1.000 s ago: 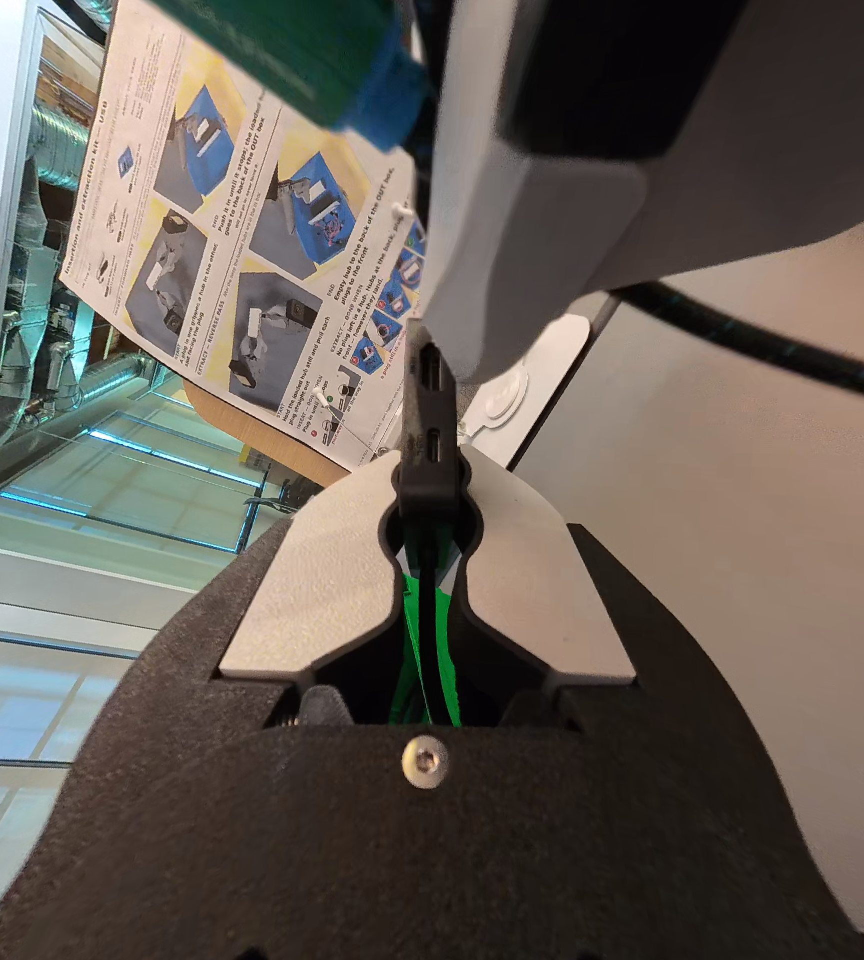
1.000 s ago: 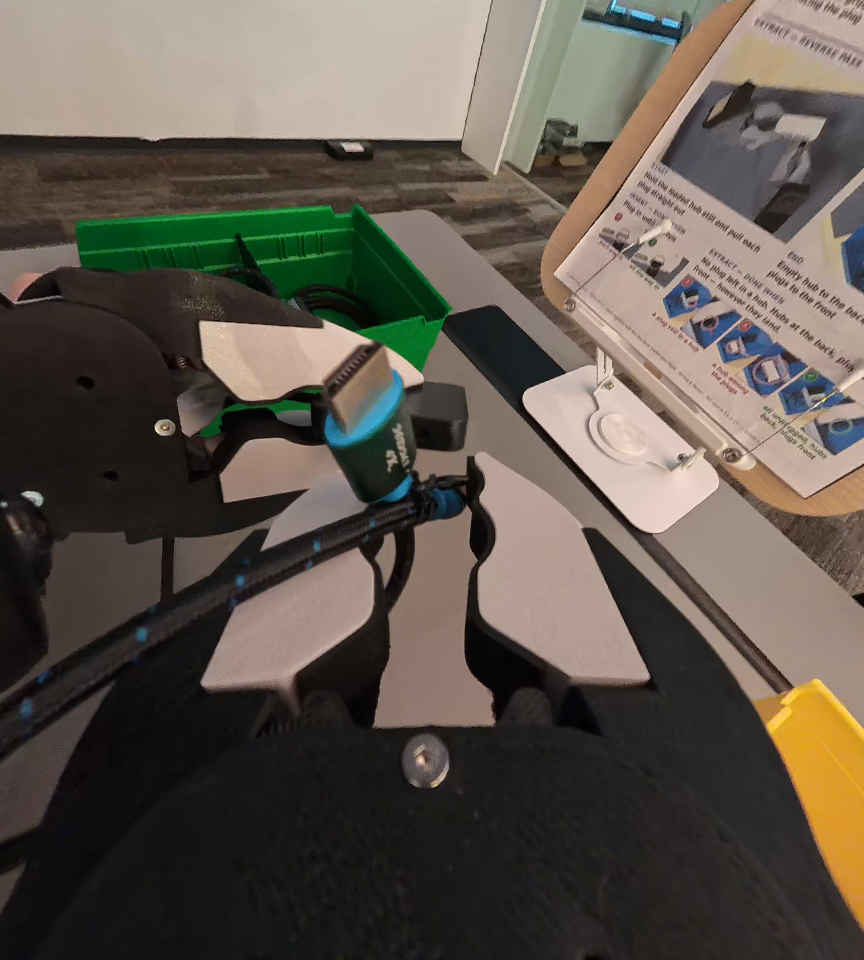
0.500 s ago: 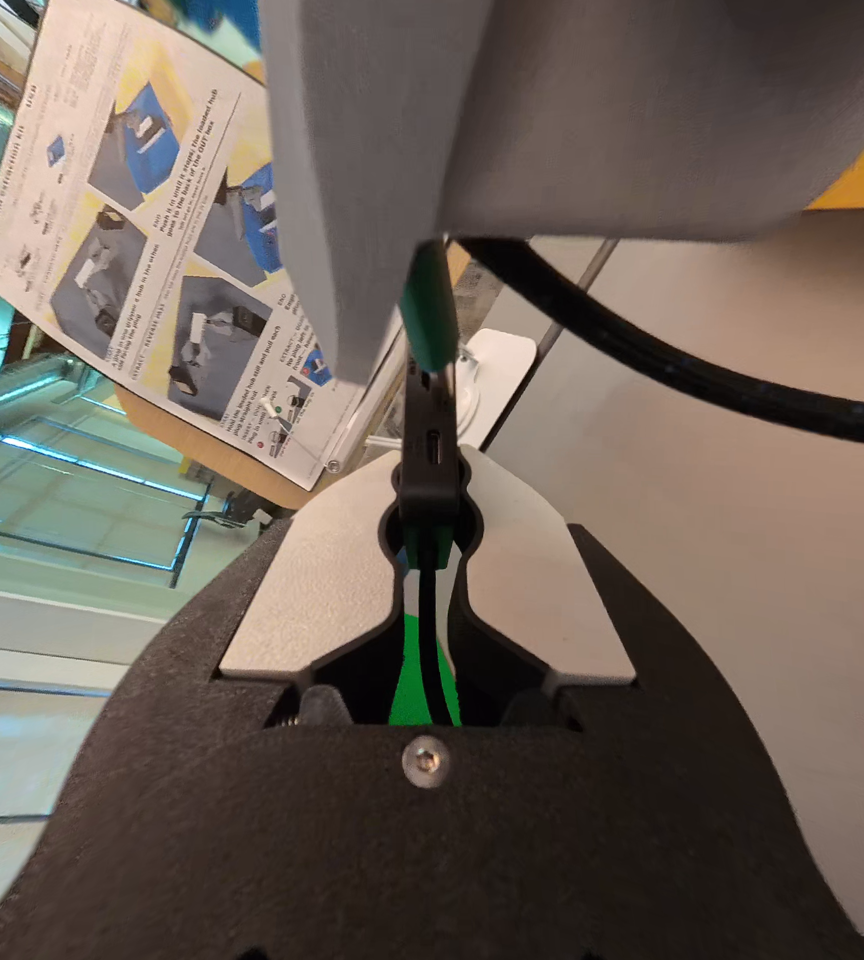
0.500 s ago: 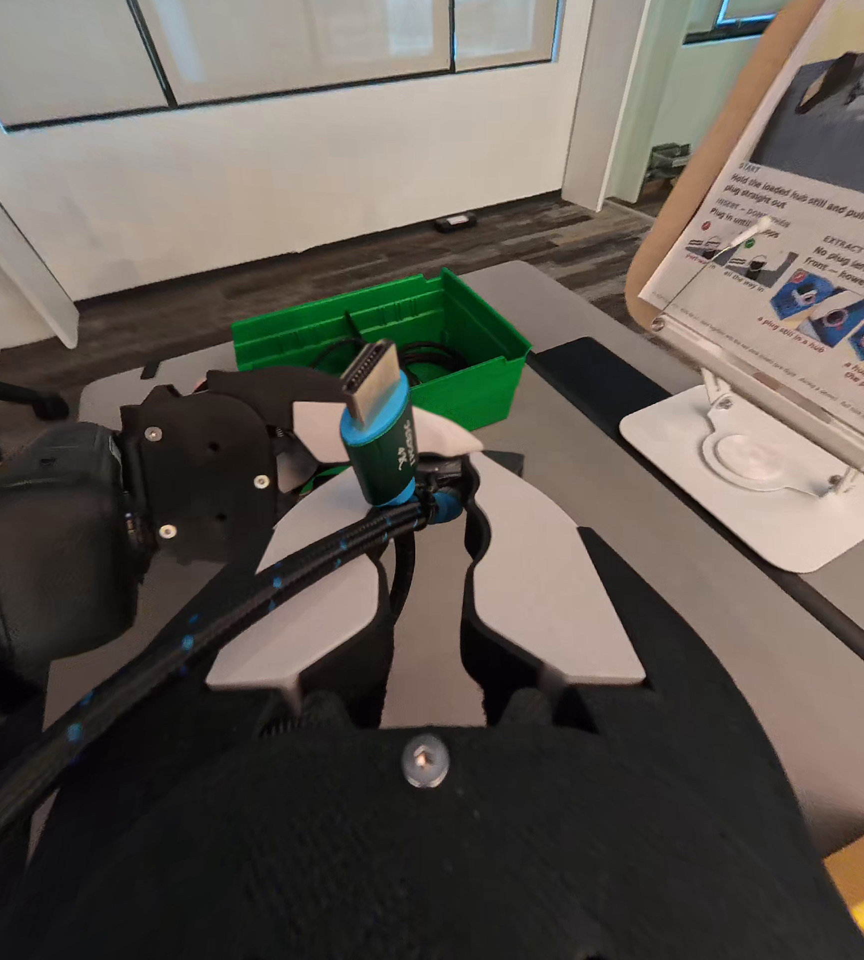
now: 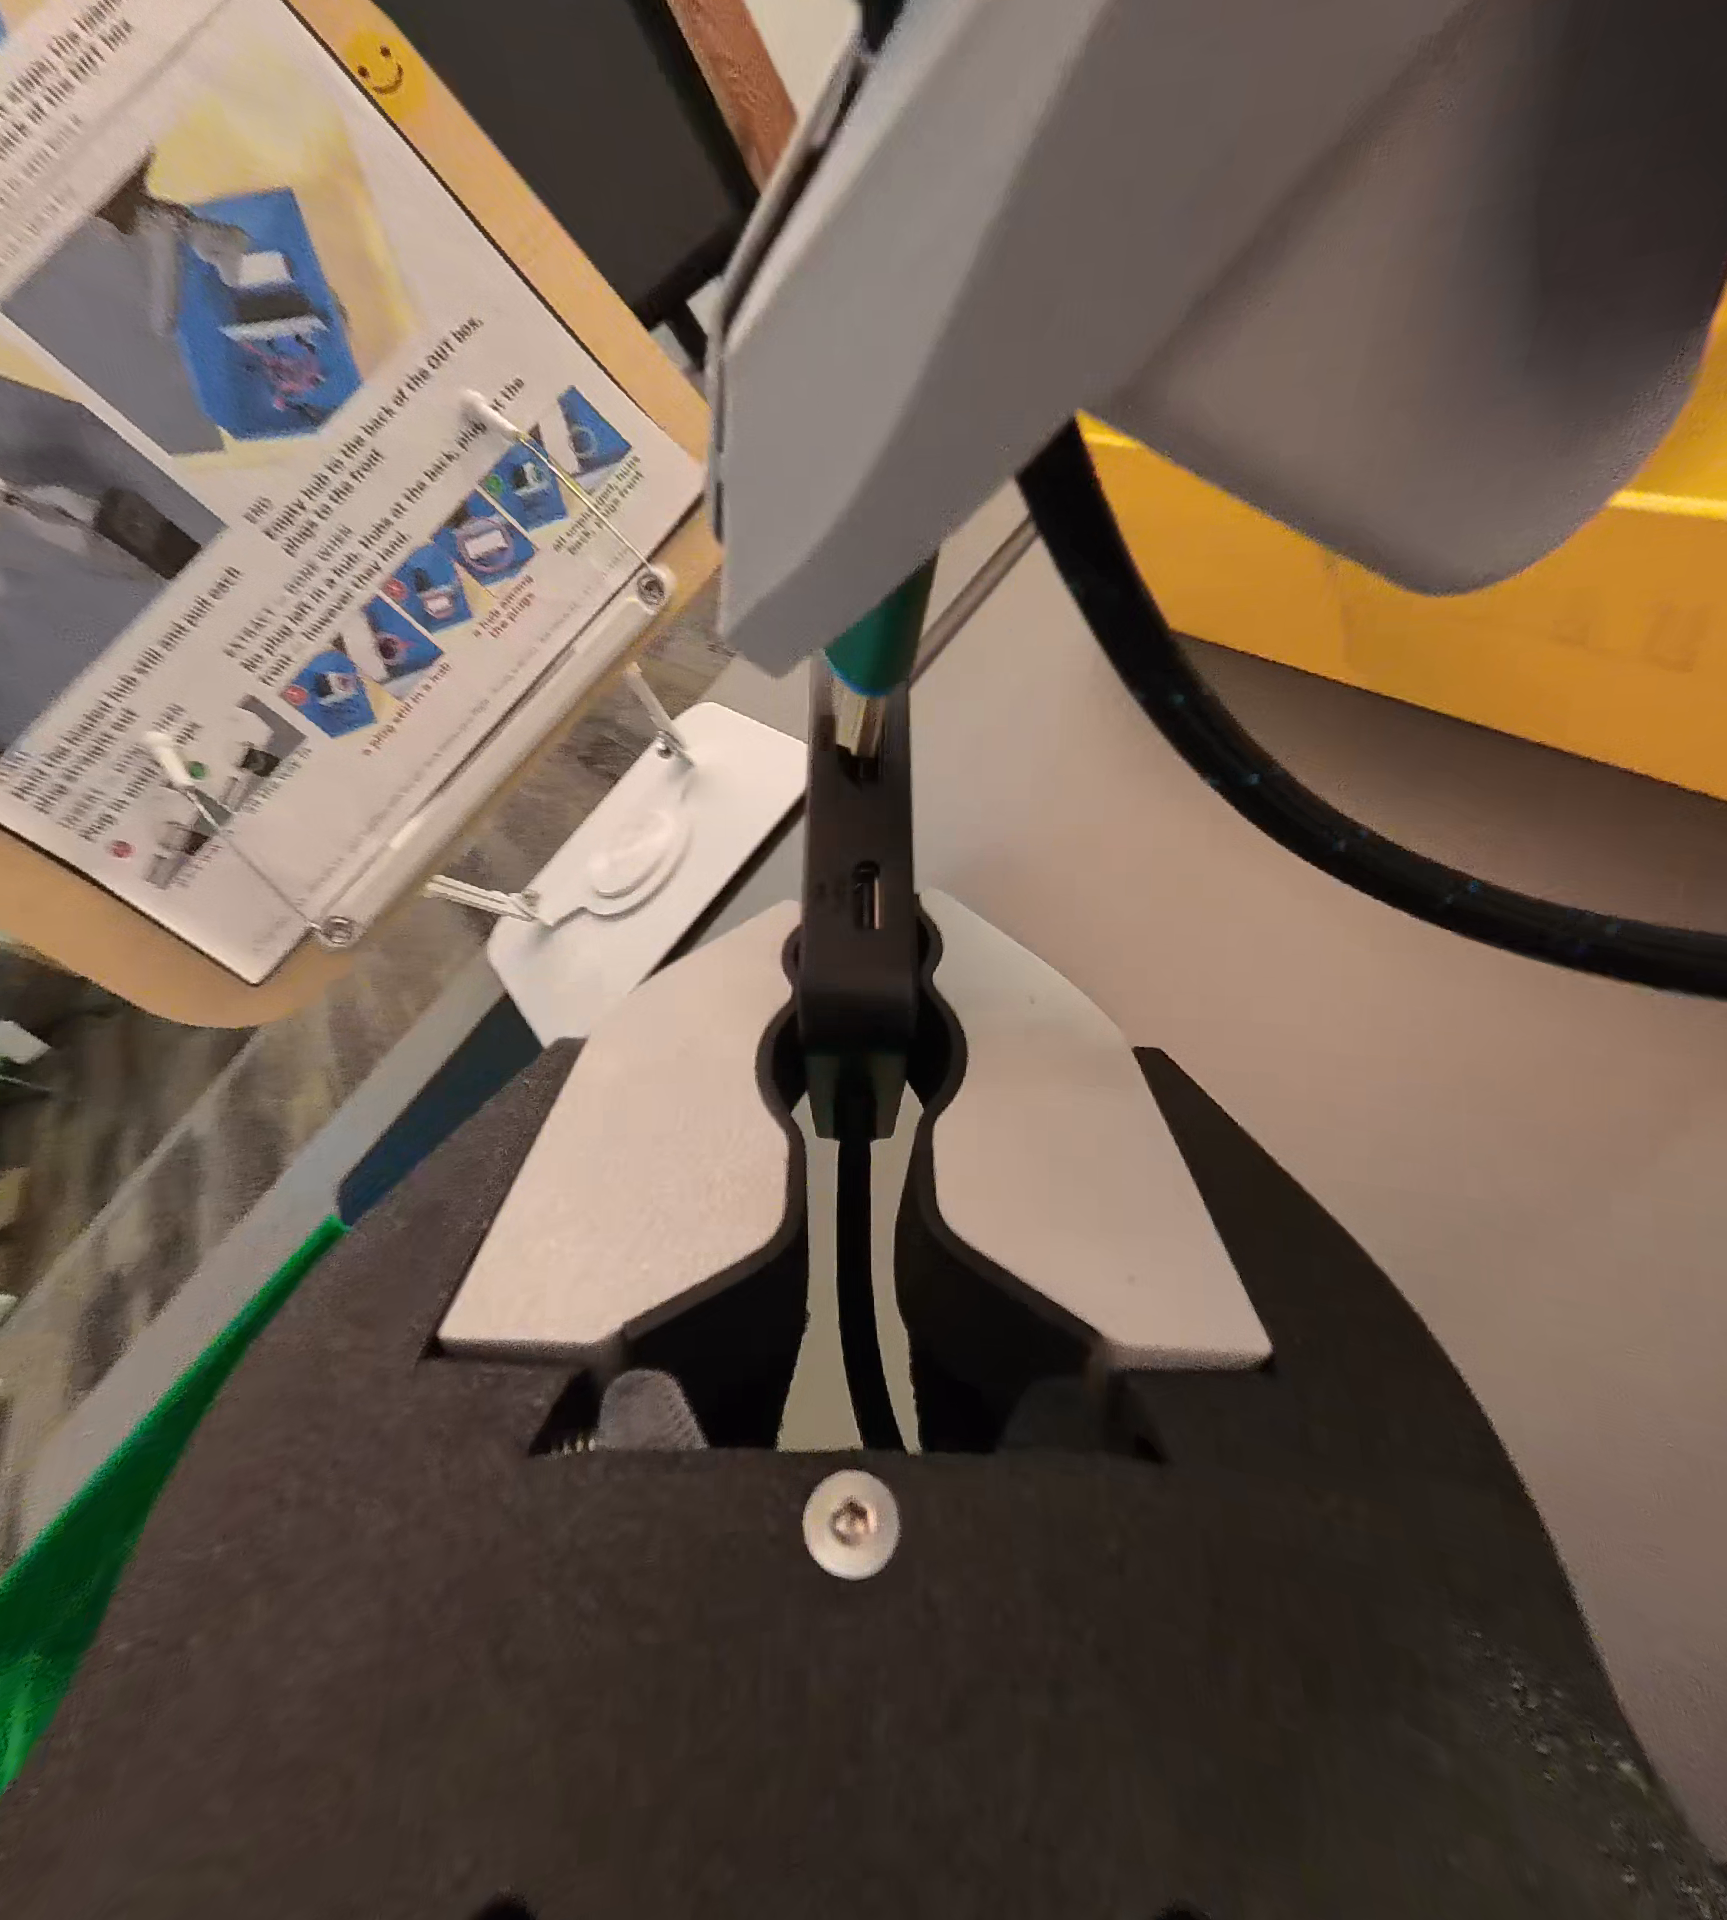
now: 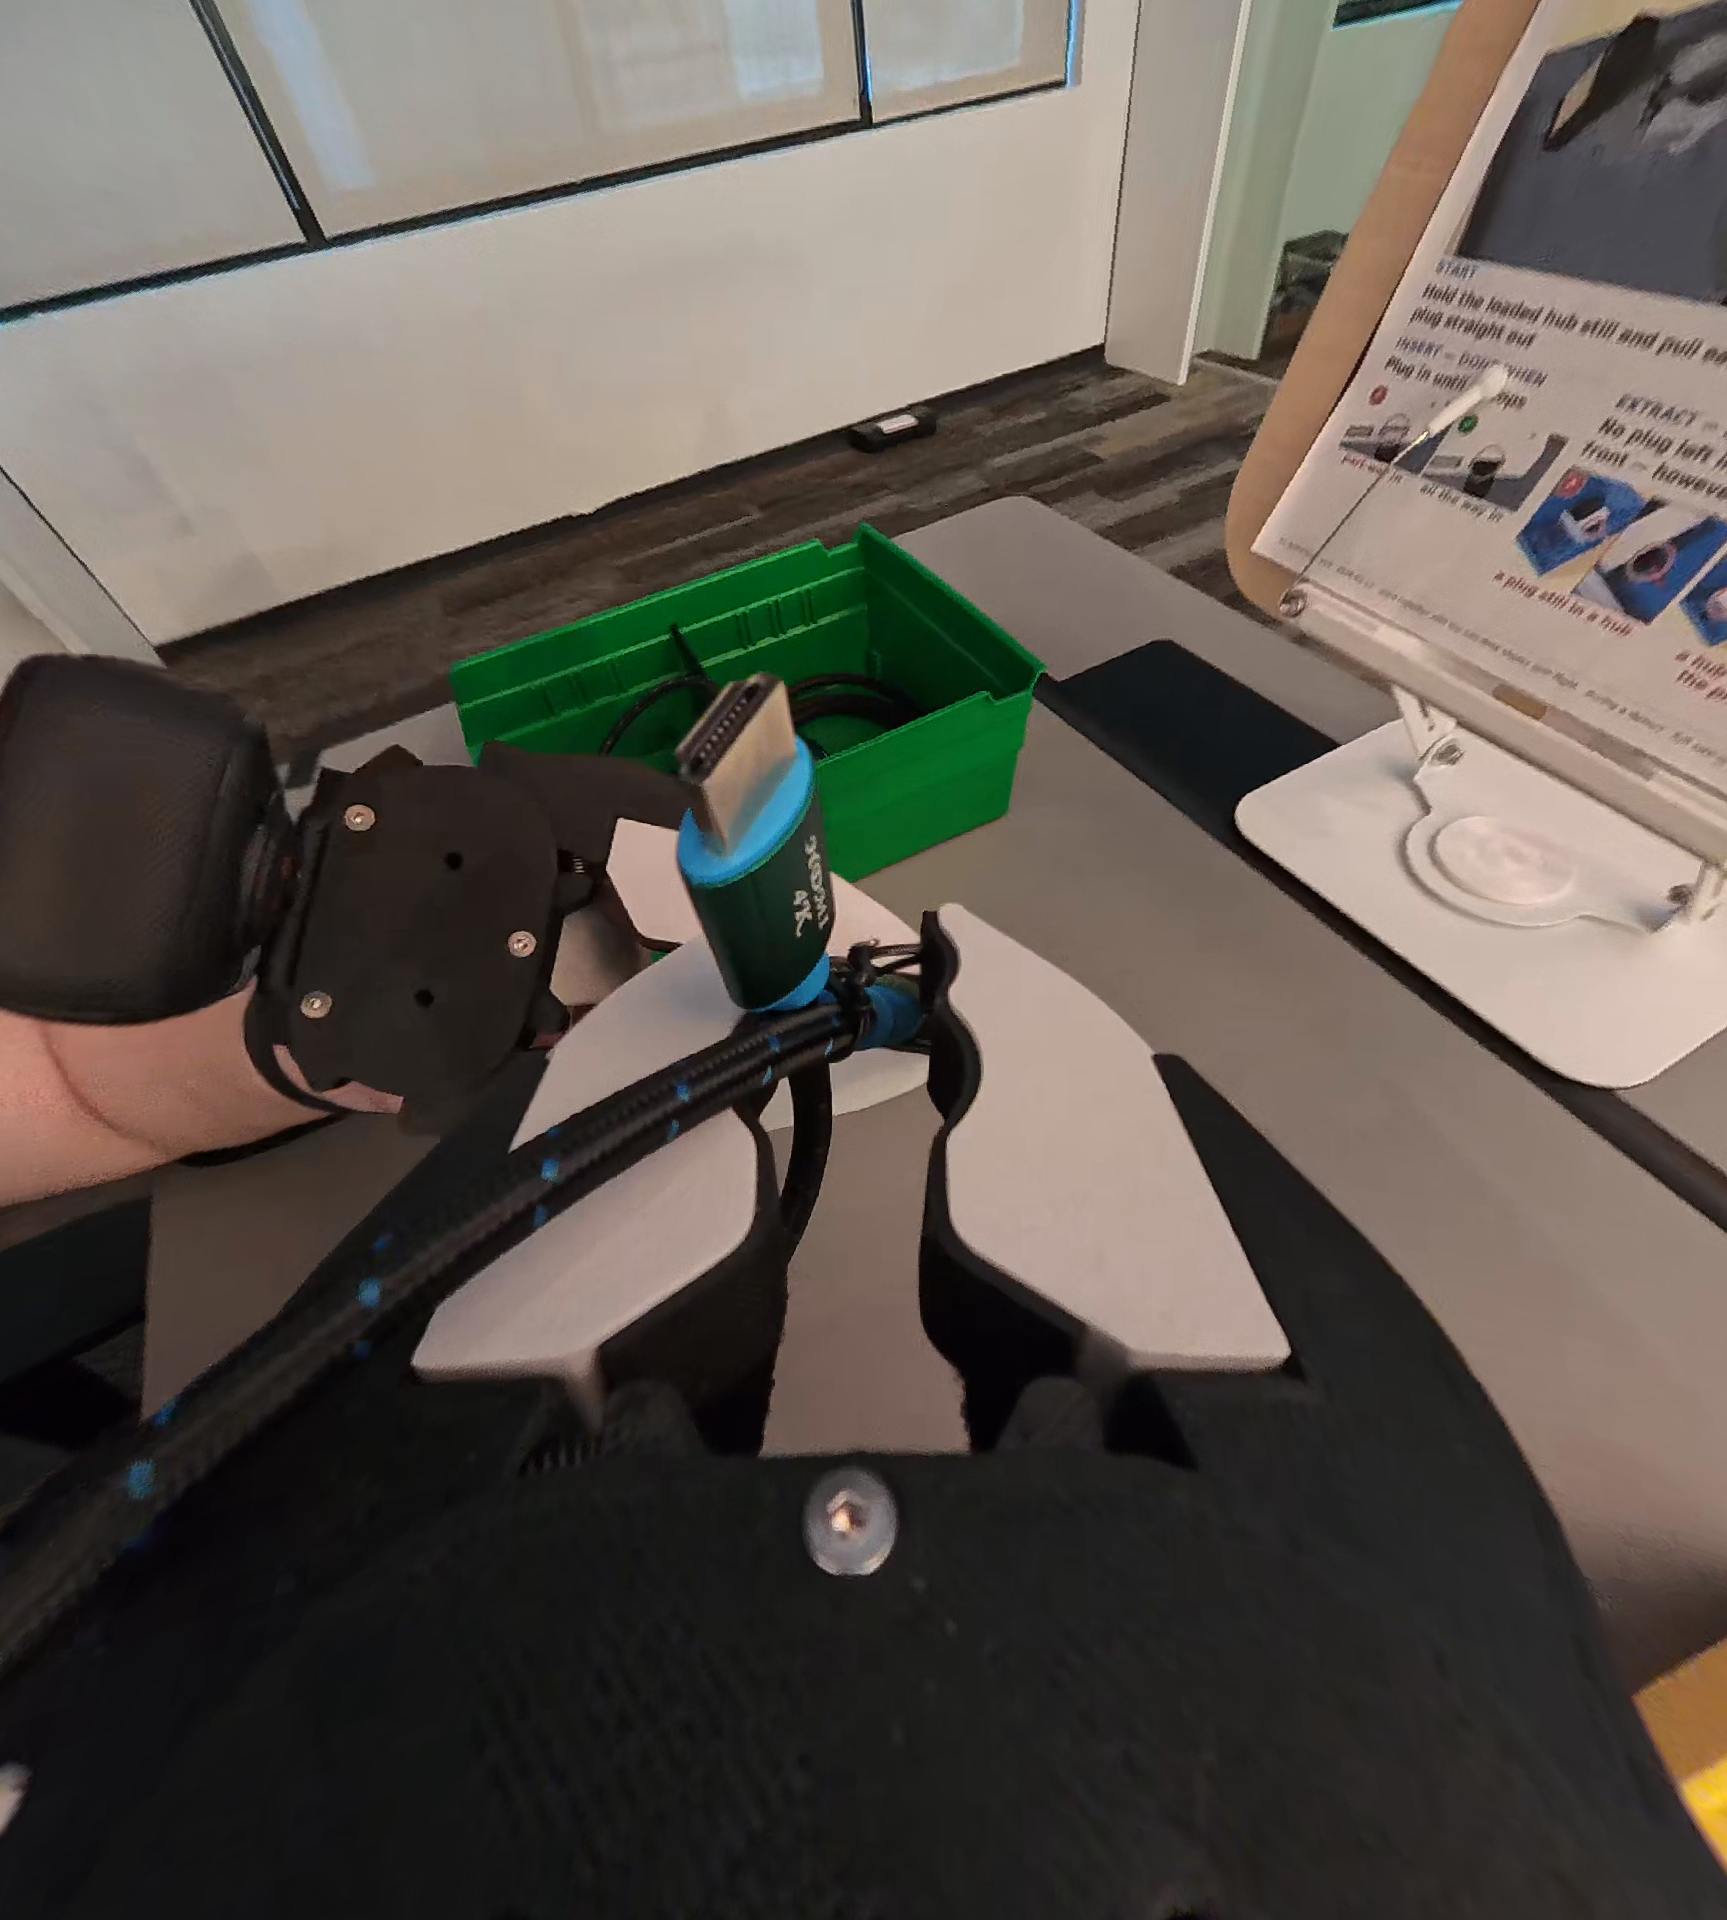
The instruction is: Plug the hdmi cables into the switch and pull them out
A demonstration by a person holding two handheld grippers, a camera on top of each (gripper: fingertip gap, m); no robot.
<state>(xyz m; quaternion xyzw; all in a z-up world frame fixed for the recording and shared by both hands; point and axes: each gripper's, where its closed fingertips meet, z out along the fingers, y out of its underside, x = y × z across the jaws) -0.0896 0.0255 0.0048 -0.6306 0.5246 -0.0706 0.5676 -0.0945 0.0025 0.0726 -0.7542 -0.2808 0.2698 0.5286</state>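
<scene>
We held the switch [image 5: 857, 935] clamped upright between the left gripper [image 5: 854, 1023] fingers, while the right gripper [image 6: 864, 1013] pinched the cable behind the plug [image 6: 755, 852]; squaring the plug to the port seemed wise before pushing.

A braided black HDMI cable [image 6: 485, 1174] is being clamped near its blue strain relief by the right gripper [image 6: 854, 1023], and its green plug [image 6: 760, 873] is being held tilted up and to the left, metal tip free in the air. The left gripper [image 6: 620, 883] is being held by a hand [image 6: 38, 1091] just behind the plug, its fingertips hidden by it. A green bin [image 6: 926, 769] with coiled cables is being seen on the grey table [image 6: 1254, 997], near a white stand [image 6: 1524, 914] carrying an instruction sheet [image 6: 1648, 416].
</scene>
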